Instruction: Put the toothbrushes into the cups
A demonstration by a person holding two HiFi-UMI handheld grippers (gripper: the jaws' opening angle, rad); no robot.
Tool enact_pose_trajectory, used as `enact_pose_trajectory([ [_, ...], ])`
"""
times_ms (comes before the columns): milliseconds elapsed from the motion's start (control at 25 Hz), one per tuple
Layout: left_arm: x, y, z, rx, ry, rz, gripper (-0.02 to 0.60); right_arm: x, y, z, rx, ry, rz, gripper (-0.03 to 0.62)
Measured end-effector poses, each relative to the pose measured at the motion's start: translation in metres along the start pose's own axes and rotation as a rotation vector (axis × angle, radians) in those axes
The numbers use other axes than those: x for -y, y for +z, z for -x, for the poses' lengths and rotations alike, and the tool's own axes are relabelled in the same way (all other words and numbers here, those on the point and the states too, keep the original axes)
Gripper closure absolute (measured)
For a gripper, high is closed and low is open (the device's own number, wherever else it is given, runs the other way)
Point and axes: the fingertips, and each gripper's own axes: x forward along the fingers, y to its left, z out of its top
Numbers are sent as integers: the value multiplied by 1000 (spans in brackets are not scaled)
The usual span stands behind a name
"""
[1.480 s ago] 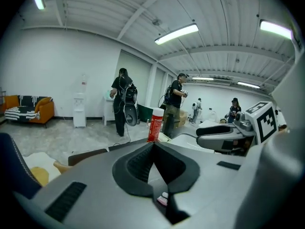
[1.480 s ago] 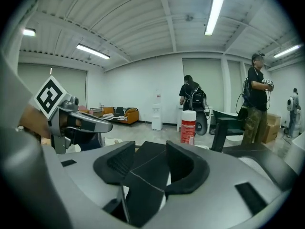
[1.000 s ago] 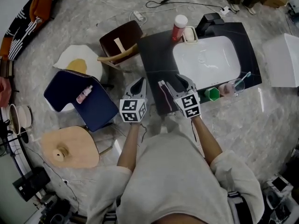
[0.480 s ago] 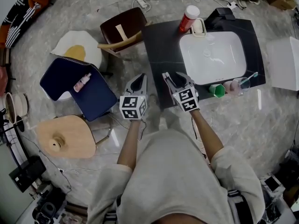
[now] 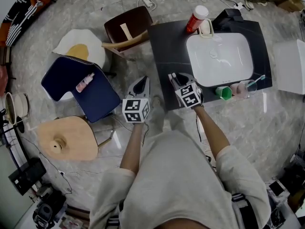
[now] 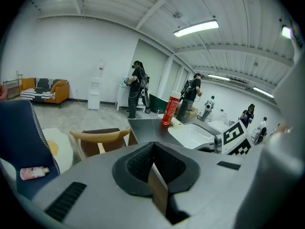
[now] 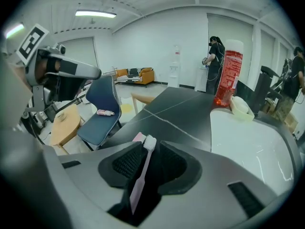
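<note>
1. My right claw is closing round the pink toothbrush. The brush lies in the slot between the ribbed black pads. It leans on the left-hand pad and I see a dark gap on its other side, so it is not pinched.
2. The brush's long axis runs along the slot. Its white bristle head pokes out past the pad tips, away from me, and its slim handle runs back towards the claw's body.
3. It is a thin, smooth plastic stick at the near left corner of the dark, glossy counter, well apart from the cups.
4. The cups stand in a row at the counter's front edge, by the white rounded basin. The green cup is opaque and the pink cup is translucent. The clear cup holds a blue toothbrush that leans out to the right.
5. My left claw has its pads pressed together on nothing, and it sits off the counter's left edge.
</note>
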Motion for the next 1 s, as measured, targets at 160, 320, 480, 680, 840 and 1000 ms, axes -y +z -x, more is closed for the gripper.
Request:
enact_pose_trajectory([
  [160, 3, 0, 0, -1, -5, -2, 555, 1, -4, -5, -25, 8, -11, 470],
  [320, 5, -1, 1, -1, -9, -4, 555, 2, -3, -6, -36, -2, -18, 510],
  [480, 5, 1, 3, 1, -10, -9, 555, 3, -1, -8, -44, -12, -25, 525],
  [680, 6, 3, 5, 5, -10, -14, 555, 1, 0, -6, -43, 2, -33, 531],
  [840, 9, 5, 6, 8, -17, -22, 555, 1, 4, 2, -20, 0, -36, 533],
  [1000, 14, 9, 5, 10, -31, -29, 555, 2, 13, 16, 21, -11, -53, 533],
])
